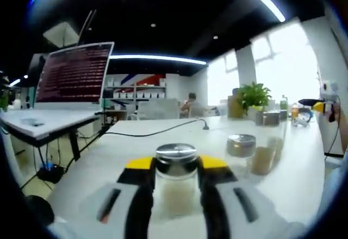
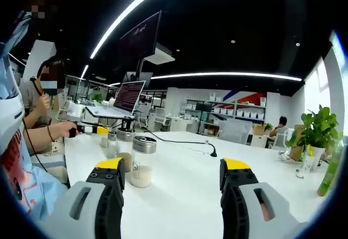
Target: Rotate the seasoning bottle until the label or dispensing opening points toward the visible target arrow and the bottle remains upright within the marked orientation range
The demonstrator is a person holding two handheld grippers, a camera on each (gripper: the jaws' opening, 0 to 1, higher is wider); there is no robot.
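The left gripper (image 1: 175, 187) is closing its two yellow-tipped jaws around a seasoning bottle (image 1: 175, 182), a small clear glass jar with a shiny metal cap, standing upright on the white table (image 1: 163, 136); the jaws are pressing its sides just below the cap, so it is clamped. In the right gripper view the same gripper (image 2: 100, 131) is reaching in from the left, held by a person's hand (image 2: 65, 129), among the jars. The right gripper (image 2: 173, 187) is hovering over bare tabletop with its jaws wide apart, holding nothing.

The bottle is looking light, roughly half full of pale powder, stiff and breakable, with smooth glass that could slip under a twist. Gripping the glass wall under the cap, as now, seems the sounder hold, since the cap itself might turn loose. A slow rotation about its own axis should keep it upright.

A second seasoning jar (image 1: 241, 152) is standing just beside it to the right; in the right gripper view a similar jar (image 2: 143, 161) is sitting near that gripper's left jaw. Further off, a laptop (image 2: 128, 99) is showing lines of red text too small to read. No label, brand or target arrow can be made out on the bottle or table.
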